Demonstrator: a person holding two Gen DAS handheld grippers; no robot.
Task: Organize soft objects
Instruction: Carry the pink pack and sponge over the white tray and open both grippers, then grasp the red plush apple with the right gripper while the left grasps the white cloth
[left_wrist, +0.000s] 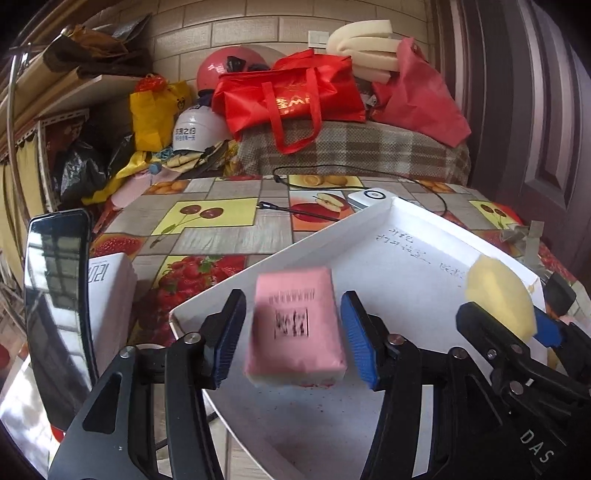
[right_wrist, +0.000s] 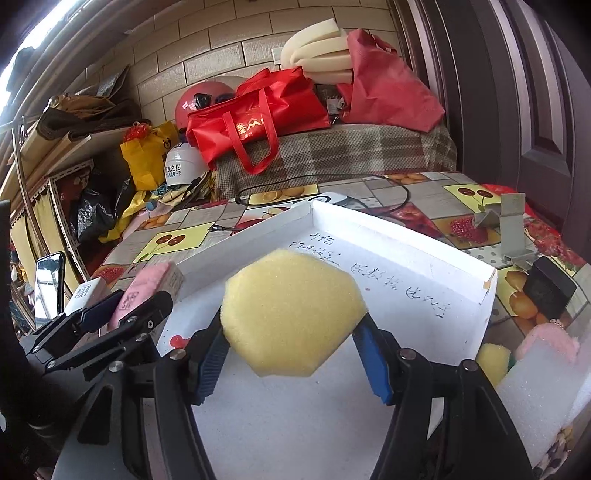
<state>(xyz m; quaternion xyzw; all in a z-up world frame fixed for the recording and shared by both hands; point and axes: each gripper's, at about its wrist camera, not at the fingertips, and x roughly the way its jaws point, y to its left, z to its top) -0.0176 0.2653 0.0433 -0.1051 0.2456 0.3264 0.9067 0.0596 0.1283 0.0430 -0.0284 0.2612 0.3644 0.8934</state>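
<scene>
Left gripper (left_wrist: 293, 338) stands apart around the falling pink pack (left_wrist: 295, 326), right gripper (right_wrist: 291, 354) clamped on the yellow sponge (right_wrist: 293, 314), both above the white tray (right_wrist: 406, 236), apparently the collection point.

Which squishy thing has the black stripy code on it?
The pink tissue pack between the left tool's fingers. The yellow hexagon sponge in the right tool is plain.

Two tongs show, the left tongs (left_wrist: 291, 339) and the right tongs (right_wrist: 291, 354). There is one white tray (right_wrist: 406, 236), one pink tissue pack (left_wrist: 295, 325) and two yellow sponges (right_wrist: 291, 314) (right_wrist: 493, 360). Behind the tabletop (left_wrist: 207, 236) lie two helmets (left_wrist: 218, 72) (left_wrist: 195, 129) and two red bags (left_wrist: 288, 96) (left_wrist: 417, 92).
</scene>
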